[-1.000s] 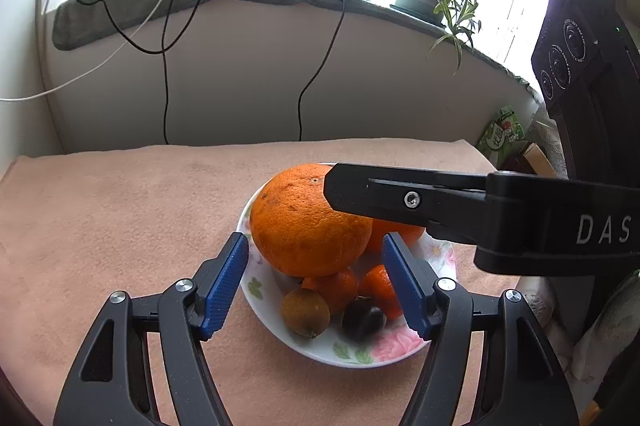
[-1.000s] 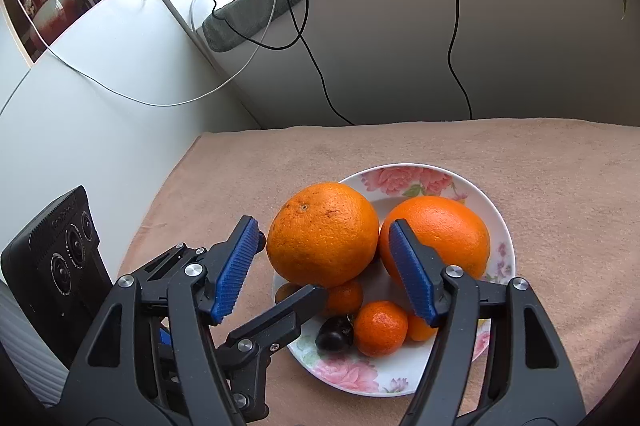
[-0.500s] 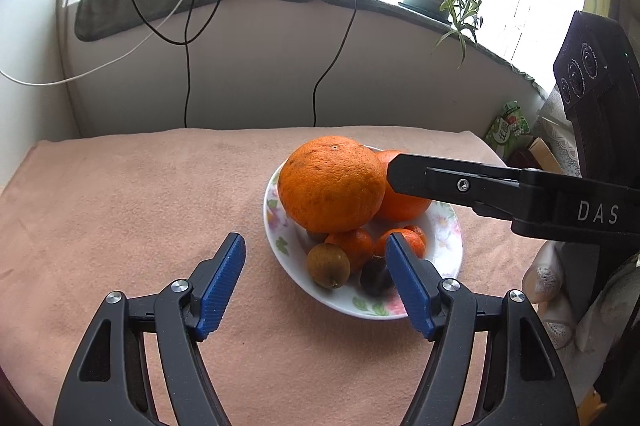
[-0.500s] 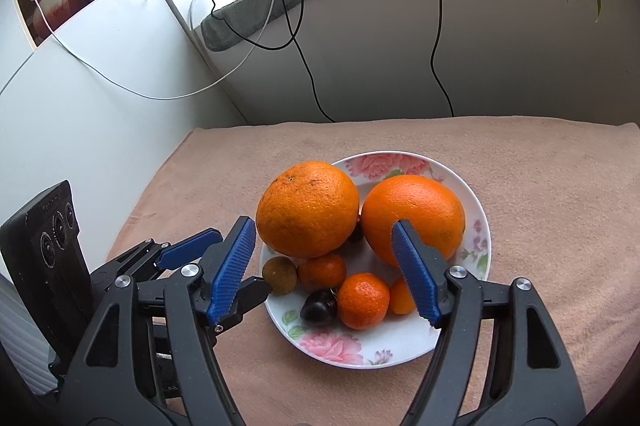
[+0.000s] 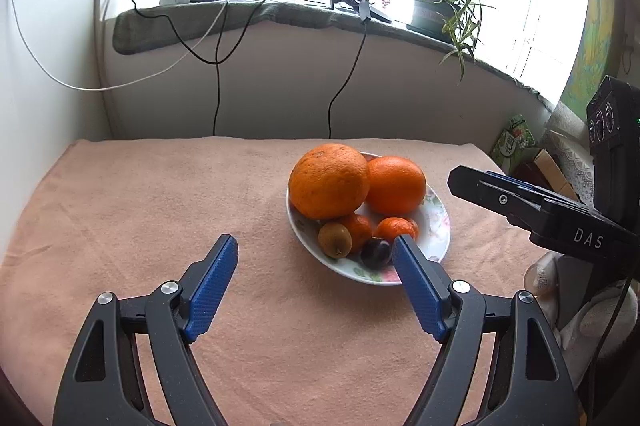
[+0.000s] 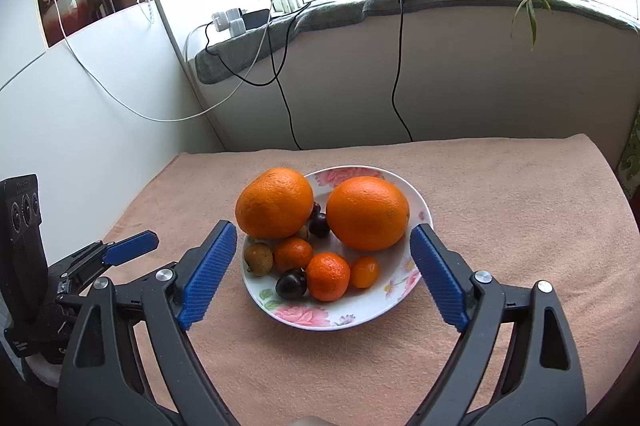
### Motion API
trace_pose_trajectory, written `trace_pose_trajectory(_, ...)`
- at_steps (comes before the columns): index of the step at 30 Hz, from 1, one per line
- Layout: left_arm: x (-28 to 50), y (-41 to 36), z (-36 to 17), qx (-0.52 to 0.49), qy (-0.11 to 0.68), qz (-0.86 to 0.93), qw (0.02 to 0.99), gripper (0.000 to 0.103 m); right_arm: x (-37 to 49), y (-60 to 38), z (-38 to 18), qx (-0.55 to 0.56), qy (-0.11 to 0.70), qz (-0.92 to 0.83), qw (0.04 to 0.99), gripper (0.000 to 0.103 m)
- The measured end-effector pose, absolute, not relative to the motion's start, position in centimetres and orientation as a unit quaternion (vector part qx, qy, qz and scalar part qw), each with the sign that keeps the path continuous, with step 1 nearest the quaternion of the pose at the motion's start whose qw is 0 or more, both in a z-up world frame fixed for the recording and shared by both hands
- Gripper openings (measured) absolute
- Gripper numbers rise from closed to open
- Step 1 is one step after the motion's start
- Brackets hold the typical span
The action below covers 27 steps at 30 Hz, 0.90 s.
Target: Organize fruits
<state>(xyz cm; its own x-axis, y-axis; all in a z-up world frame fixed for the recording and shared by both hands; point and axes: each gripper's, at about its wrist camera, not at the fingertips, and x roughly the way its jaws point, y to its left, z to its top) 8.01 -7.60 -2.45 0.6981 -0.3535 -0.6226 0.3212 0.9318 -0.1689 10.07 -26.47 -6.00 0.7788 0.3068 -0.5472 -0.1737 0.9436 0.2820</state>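
The fruits all sit piled on a flowered plate [image 6: 404,300] on the desk [image 6: 520,226], which wears a pink cloth. The two big oranges [image 6: 367,213] are heavy, round and bumpy, so they will probably roll if you bump them. Take one by its fat middle, one pad on each side. The small tangerines [image 6: 327,276], the brown kiwi [image 6: 258,258] and the dark plums [image 6: 291,284] look light and softer. Pinch those gently so you do not squash them. The plate looks like china, so I think it can chip.

Your right gripper [image 6: 322,272] is spreading wider, with nothing between its pads; the plate lies just ahead of it, a little lower. Your left gripper [image 5: 316,266] is opening too and holds nothing. The plate lies ahead of it and to its right, near its right pad.
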Motion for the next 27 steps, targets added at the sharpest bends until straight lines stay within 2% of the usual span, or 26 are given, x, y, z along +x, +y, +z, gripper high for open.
trace_pose_trajectory(13, 5.0, -7.3, -0.9, -0.014, 0.324, -0.163, 0.932, 0.083, 5.8, -26.2, -4.6, 0.041, 0.297, 0.08, 0.951, 0.095)
trace_pose_trajectory(27, 4.1, -6.8, -0.8, -0.021, 0.322, -0.139, 0.936, 0.083, 4.9, -26.3, -4.2, 0.048, 0.284, 0.076, 0.955, 0.095)
